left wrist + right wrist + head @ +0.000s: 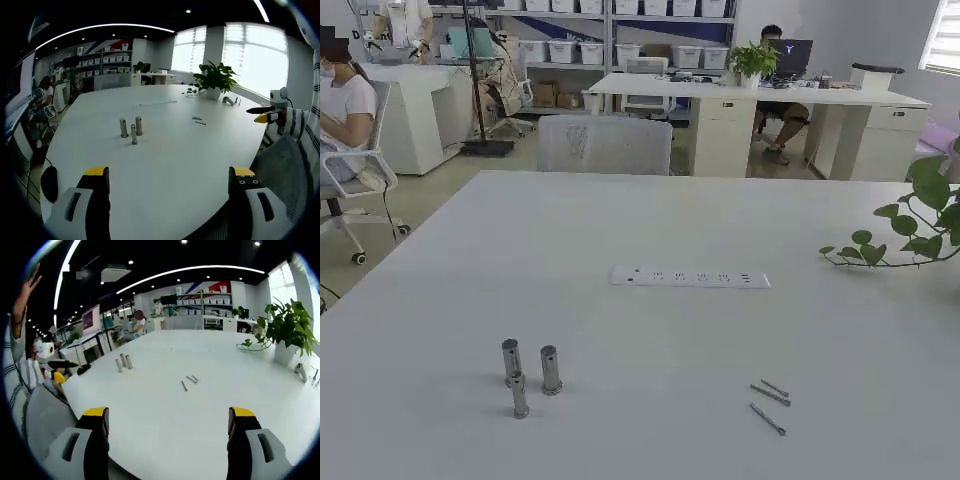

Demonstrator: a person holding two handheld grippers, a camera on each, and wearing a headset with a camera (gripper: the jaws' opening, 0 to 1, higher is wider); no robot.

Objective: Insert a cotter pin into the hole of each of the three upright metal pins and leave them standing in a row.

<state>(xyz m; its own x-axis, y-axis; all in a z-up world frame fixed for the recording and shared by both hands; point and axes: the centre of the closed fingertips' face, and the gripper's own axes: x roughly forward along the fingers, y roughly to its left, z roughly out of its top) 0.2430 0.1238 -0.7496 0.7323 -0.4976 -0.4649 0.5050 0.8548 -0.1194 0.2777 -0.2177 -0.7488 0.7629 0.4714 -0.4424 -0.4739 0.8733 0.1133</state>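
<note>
white table (620,230) | shelves with bins (563,50) | bright windows (250,55) | potted plant (215,77)

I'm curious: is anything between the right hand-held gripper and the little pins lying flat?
Nothing visible: just bare table between the right hand-held gripper and the cotter pins; upright metal pins stand aside.

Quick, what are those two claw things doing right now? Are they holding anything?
Left gripper: open, jaws wide apart, holding nothing.
Right gripper: open, jaws wide apart, holding nothing.
</note>
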